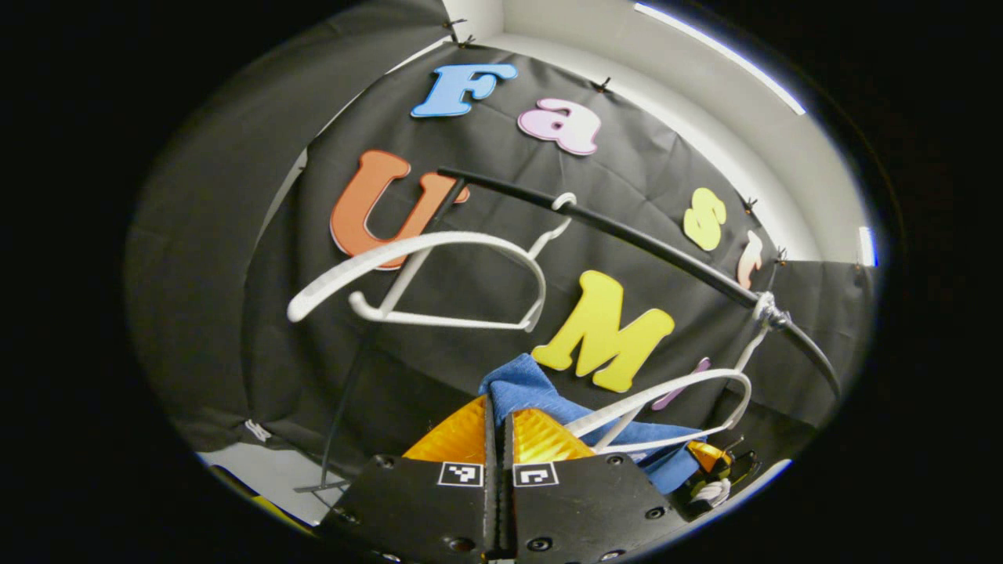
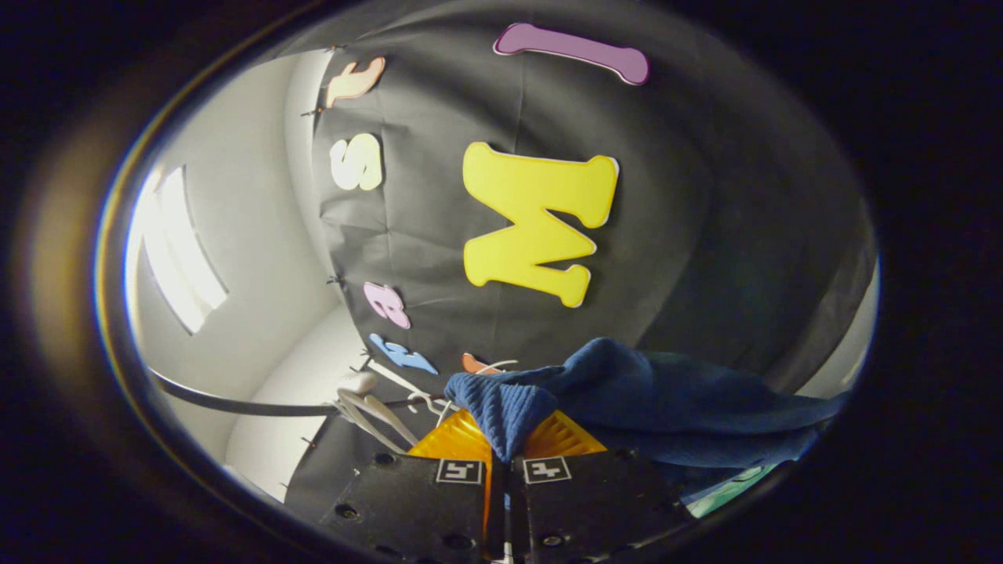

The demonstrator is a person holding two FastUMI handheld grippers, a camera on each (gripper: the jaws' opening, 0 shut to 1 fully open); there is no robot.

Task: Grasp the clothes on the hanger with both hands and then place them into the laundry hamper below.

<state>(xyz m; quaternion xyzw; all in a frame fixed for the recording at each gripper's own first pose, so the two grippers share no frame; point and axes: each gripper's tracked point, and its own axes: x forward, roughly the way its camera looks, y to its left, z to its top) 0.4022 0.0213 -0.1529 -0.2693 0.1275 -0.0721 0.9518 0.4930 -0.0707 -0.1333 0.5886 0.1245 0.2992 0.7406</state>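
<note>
Black rail (image 1: 627, 235) crosses before white booth wall (image 1: 705, 102)

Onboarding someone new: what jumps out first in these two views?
The blue garment bunched low in the right gripper view, pinched in the right gripper. In the left gripper view, a bare white hanger tilts mid-frame off the dark rail, and the left gripper clamps the same cloth.

Both views are dim overall, the black cloth wall (image 1: 235, 235) soaking up light. Brightness comes from a white light strip (image 1: 721, 55) on the ceiling above that wall in the left gripper view, and a glaring panel (image 2: 184, 251) left of it in the right gripper view. Fisheye bending curves the rail (image 1: 627, 235); edges blur and darken.
</note>
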